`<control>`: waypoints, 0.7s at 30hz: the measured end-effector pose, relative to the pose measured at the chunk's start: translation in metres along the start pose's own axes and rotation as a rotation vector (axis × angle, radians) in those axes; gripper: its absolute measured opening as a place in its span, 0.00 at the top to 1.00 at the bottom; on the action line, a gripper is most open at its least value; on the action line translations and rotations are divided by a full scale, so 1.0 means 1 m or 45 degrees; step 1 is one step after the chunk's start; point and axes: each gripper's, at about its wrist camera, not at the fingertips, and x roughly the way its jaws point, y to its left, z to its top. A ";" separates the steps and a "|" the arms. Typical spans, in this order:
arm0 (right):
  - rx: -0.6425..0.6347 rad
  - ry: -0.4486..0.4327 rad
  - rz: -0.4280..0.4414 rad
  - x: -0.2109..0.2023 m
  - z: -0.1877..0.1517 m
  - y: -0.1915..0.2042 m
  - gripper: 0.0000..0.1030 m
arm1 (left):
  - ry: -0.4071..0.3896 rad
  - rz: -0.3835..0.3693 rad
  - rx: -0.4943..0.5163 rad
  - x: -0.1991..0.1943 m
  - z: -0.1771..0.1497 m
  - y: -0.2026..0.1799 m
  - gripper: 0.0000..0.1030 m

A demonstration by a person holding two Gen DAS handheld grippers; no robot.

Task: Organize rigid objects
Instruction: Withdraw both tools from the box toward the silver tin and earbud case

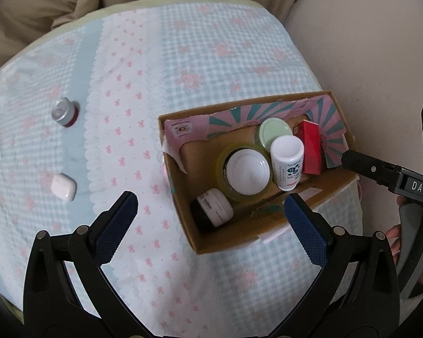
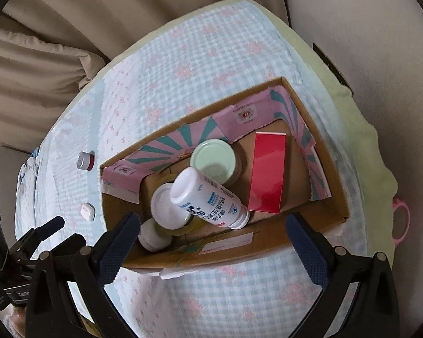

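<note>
Left wrist view: the left gripper (image 1: 211, 211) is held with its jaws wide apart and nothing between them, above the near left corner of the cardboard box (image 1: 183, 197), in which a small white jar (image 1: 215, 207), a white-lidded jar (image 1: 248, 171), a green-lidded jar (image 1: 273, 135), a white bottle (image 1: 286, 163) and a red box (image 1: 310, 146) are gathered. A can (image 1: 63, 112) and a white case (image 1: 63, 187) are left on the checked cloth (image 1: 211, 56), well apart from the fingers. From the right wrist, the right gripper (image 2: 213, 233) is likewise seen spread and empty over the box's near wall (image 2: 225, 250), the bottle (image 2: 208, 197) lying just beyond.
</note>
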 end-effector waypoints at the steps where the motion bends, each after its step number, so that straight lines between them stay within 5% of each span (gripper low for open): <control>1: -0.012 -0.015 -0.006 -0.006 -0.001 0.004 0.00 | -0.007 0.002 -0.001 -0.004 -0.001 0.000 0.00; 12: -0.155 -0.129 -0.032 -0.074 -0.022 0.056 0.00 | -0.152 0.047 -0.034 -0.096 -0.024 0.014 0.00; 21: -0.505 -0.250 -0.089 -0.126 -0.036 0.133 0.00 | -0.284 0.112 -0.143 -0.164 -0.053 0.053 0.00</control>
